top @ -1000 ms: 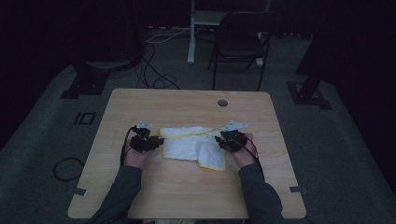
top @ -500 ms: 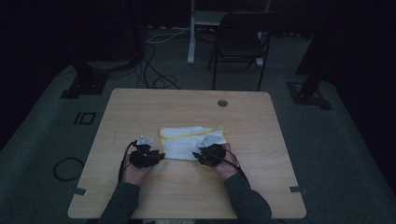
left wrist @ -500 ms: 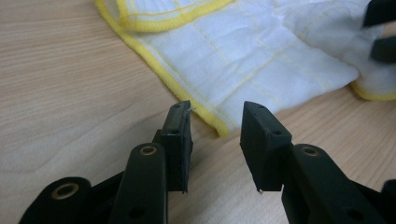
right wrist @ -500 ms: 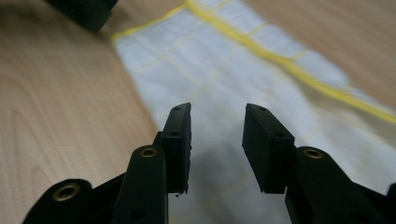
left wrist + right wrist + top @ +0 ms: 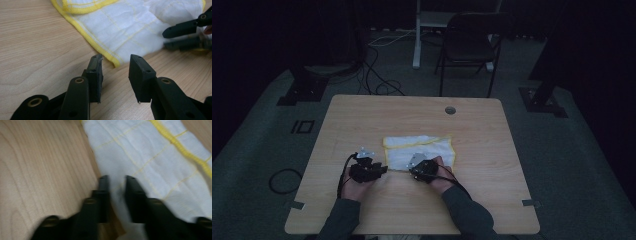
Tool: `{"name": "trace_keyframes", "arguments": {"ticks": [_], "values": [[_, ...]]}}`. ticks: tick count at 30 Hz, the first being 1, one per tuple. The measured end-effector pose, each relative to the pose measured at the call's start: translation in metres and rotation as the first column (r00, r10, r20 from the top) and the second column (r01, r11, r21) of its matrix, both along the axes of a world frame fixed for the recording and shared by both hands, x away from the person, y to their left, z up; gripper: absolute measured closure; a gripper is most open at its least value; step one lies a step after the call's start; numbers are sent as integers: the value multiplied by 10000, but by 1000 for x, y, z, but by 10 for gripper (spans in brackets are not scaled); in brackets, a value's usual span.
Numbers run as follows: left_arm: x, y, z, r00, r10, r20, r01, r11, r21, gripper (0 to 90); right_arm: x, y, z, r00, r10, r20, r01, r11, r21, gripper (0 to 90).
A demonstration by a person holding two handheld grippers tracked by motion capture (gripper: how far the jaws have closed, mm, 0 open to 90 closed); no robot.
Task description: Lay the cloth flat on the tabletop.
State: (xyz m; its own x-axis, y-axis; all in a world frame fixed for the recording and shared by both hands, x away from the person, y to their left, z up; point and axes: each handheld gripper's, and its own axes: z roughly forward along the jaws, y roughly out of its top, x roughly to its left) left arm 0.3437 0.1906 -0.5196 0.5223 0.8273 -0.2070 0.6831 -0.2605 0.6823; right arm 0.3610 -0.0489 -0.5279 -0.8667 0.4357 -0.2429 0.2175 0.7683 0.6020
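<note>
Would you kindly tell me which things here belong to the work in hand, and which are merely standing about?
In the job:
white cloth with yellow edging
left gripper, open at the cloth's corner
right gripper, jaws just closing on the cloth
table

Standing about:
folding chair
floor cables
stand bases

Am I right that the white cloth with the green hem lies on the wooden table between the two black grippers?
Nearly: the hem is yellow, not green, as the left gripper view shows. The white cloth does lie on the wooden table between the two black grippers.
</note>
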Motion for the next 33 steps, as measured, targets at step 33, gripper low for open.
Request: {"name": "trace_keyframes", "arguments": {"ticks": [33], "values": [[22,-49,17,9834,-1488,1035,1449,9885,434,883,35,-40,35,9789,-1896,-761,2020,9534,2239,716]]}}
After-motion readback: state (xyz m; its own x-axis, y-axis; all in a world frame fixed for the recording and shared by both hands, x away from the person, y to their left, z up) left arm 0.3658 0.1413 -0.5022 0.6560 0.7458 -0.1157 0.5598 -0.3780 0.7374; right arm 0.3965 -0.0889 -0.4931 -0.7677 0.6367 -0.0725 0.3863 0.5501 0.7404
